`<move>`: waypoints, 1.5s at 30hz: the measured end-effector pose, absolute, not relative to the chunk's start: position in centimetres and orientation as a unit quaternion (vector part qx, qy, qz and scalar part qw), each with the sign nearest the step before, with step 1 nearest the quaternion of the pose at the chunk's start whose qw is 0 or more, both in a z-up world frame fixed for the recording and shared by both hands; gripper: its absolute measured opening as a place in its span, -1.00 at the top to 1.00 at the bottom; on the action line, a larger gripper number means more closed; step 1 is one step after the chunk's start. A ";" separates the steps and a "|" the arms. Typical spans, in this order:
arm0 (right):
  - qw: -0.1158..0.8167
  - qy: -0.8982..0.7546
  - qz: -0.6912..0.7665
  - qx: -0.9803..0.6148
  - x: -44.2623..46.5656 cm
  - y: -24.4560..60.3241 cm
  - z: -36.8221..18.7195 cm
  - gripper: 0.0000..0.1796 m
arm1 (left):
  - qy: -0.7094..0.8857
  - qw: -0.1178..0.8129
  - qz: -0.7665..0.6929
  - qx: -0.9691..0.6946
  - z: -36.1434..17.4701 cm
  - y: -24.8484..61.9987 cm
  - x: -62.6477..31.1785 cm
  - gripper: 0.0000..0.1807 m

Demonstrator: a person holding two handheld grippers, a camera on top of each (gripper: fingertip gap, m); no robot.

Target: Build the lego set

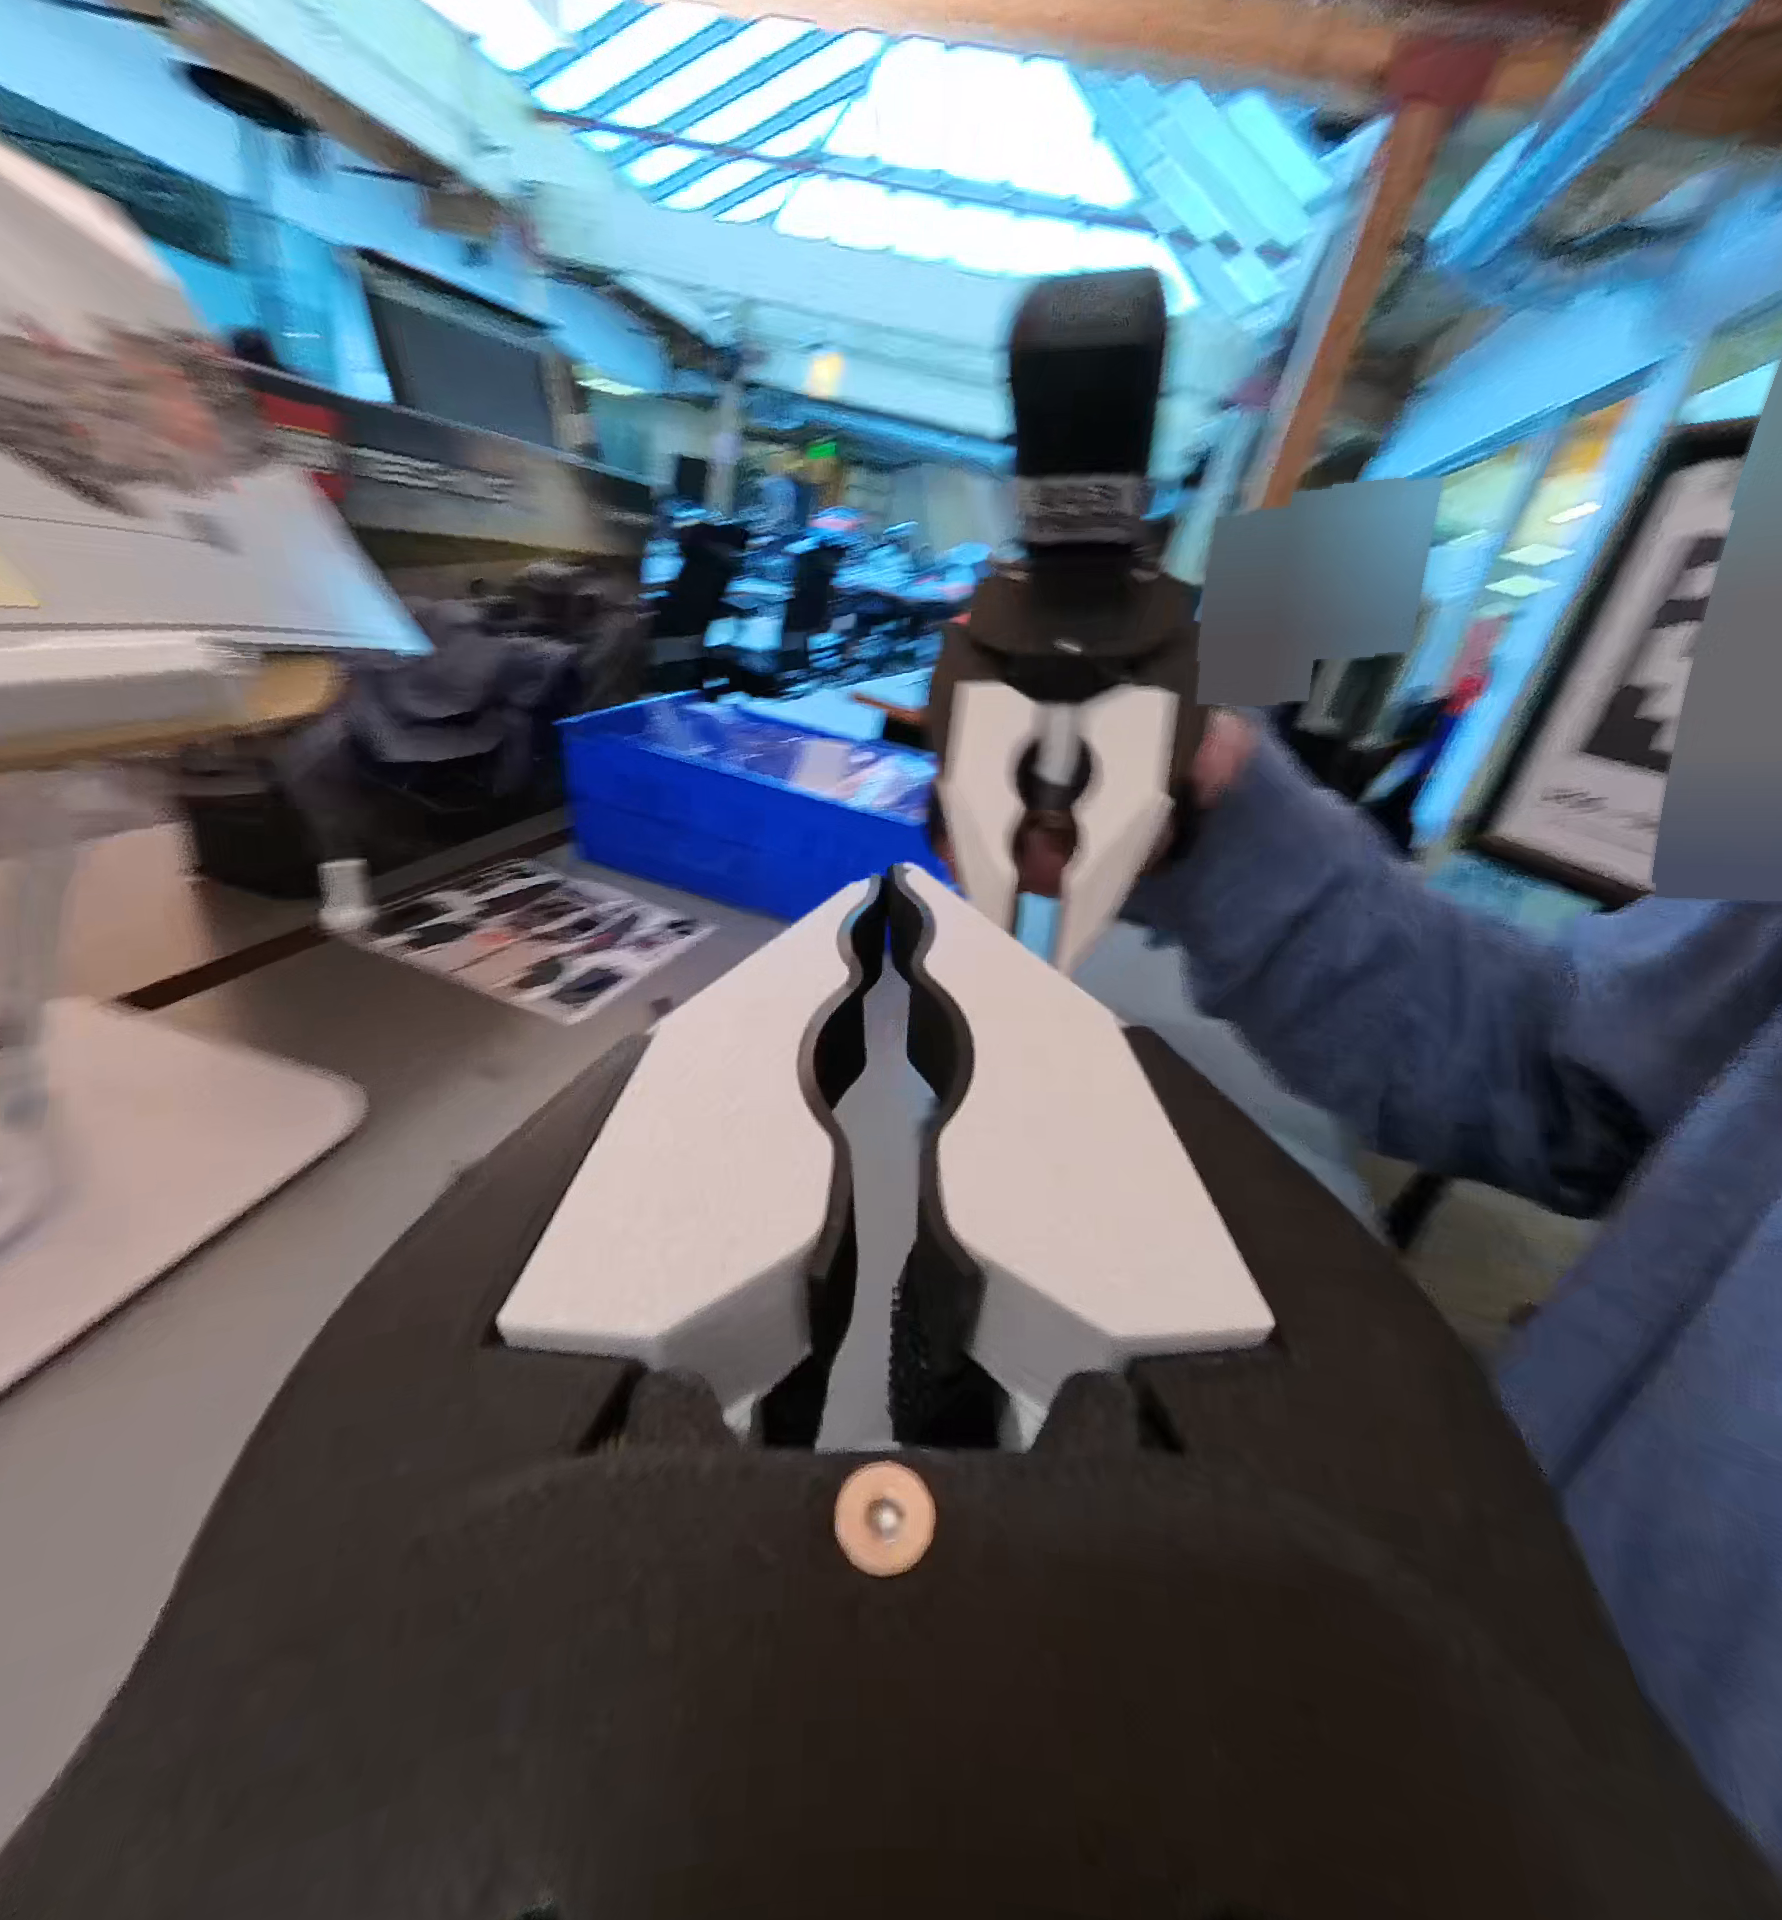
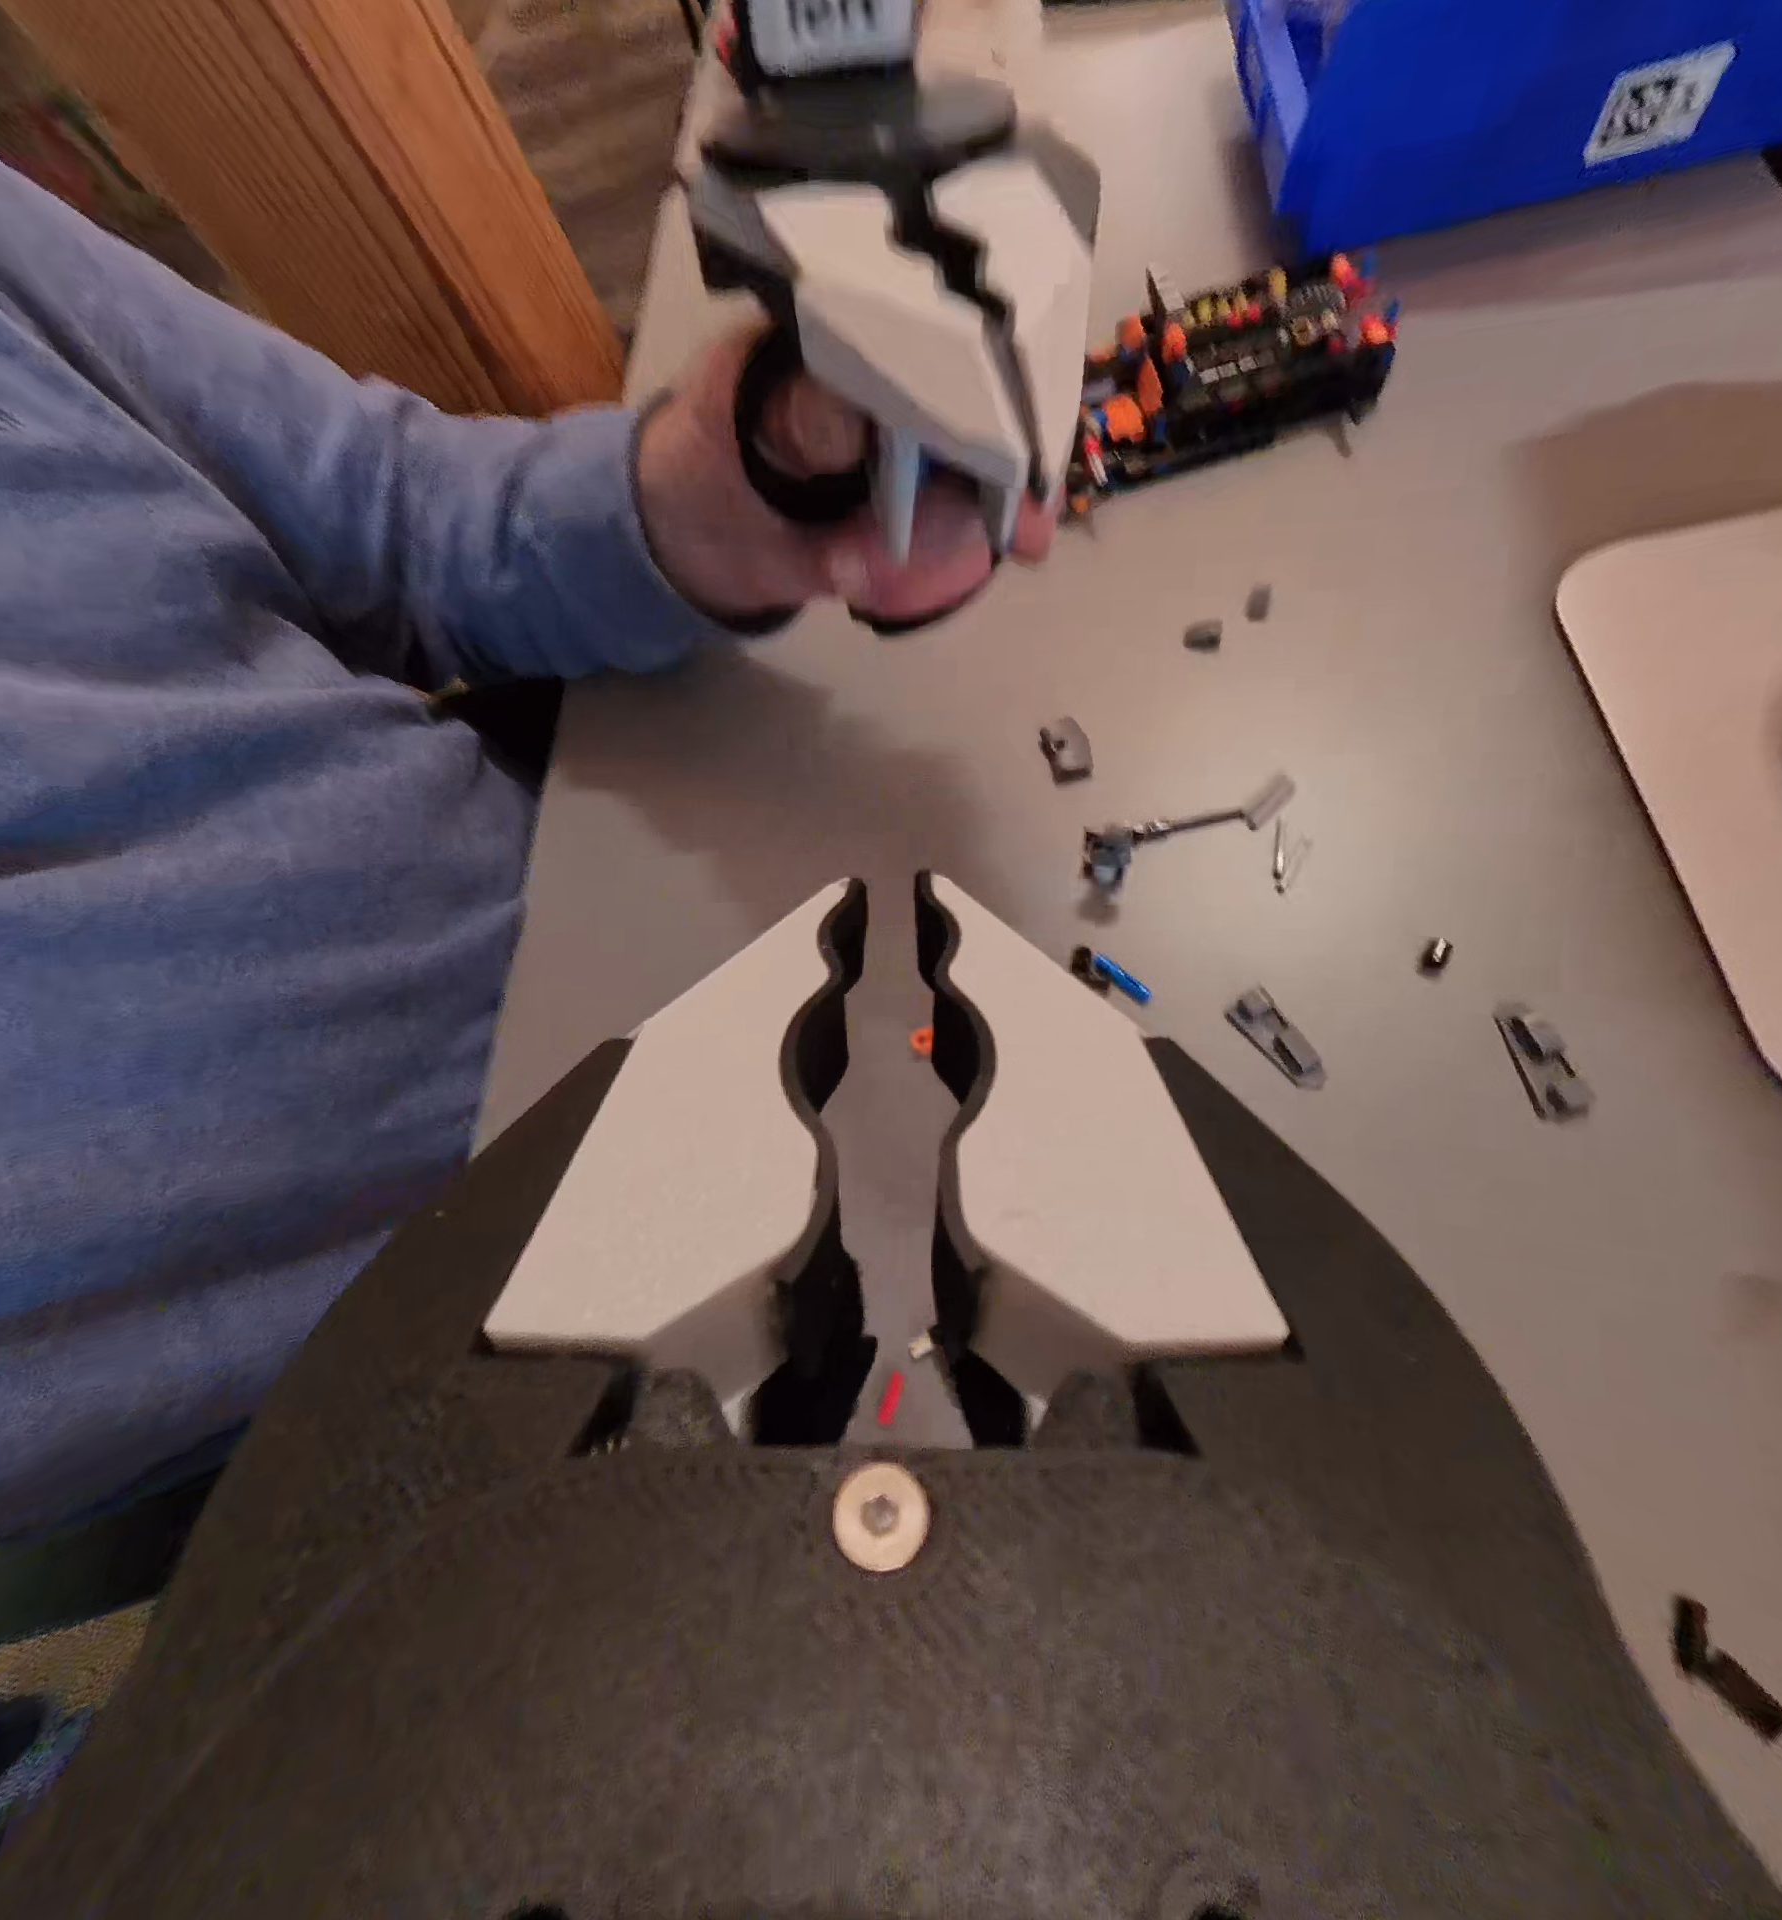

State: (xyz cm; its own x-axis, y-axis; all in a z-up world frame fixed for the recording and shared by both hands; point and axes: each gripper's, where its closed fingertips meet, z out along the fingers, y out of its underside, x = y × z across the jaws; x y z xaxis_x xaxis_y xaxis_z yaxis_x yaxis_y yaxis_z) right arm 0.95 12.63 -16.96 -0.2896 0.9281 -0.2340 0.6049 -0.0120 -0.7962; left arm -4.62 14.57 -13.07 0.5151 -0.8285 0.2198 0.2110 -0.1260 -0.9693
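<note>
A partly built black lego model (image 2: 1230,364) with orange and yellow parts sits on the grey table (image 2: 1386,1299) beyond the loose pieces. Several small grey pieces, a blue pin (image 2: 1121,977) and a thin axle assembly (image 2: 1178,831) lie scattered on the table. My left gripper (image 1: 889,883) is shut and empty, raised and pointing out at the room; it also shows in the right wrist view (image 2: 1017,504). My right gripper (image 2: 887,883) is slightly open and empty above the table's near edge, left of the pieces; it also shows in the left wrist view (image 1: 1038,935). A tiny orange piece (image 2: 920,1037) lies below it.
A blue bin (image 2: 1489,104) stands at the far end of the table, also in the left wrist view (image 1: 741,800). A white stand base (image 2: 1718,779) sits at the right. A printed instruction sheet (image 1: 544,935) lies flat. A wooden post (image 2: 347,208) and a blue-sleeved arm (image 2: 243,623) are at the left. There is about 7 centimeters between the tips of the two grippers. The blue pin (image 2: 1121,977) sits 15 centimeters or so from the ends of my right fingers. The thin axle assembly (image 2: 1178,831) is about equally far from each gripper, around 20 centimeters. Between my left fingertips and the partly built black lego model (image 2: 1230,364) there is roughly 30 centimeters.
</note>
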 end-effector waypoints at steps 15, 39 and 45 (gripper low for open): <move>0.166 -0.717 0.243 -0.632 -4.9 16.3 -31.4 0.68 | 0.222 0.607 -0.357 -0.675 -14.2 15.7 -9.3 1.00; 0.077 -0.636 0.416 -0.646 -3.6 15.6 -24.0 0.94 | 0.541 0.534 0.035 -0.649 -22.5 15.3 -3.4 0.83; 0.050 -0.653 0.394 -0.645 -2.7 15.1 -24.3 0.94 | 0.570 0.522 0.071 -0.630 -23.2 15.4 -2.6 0.90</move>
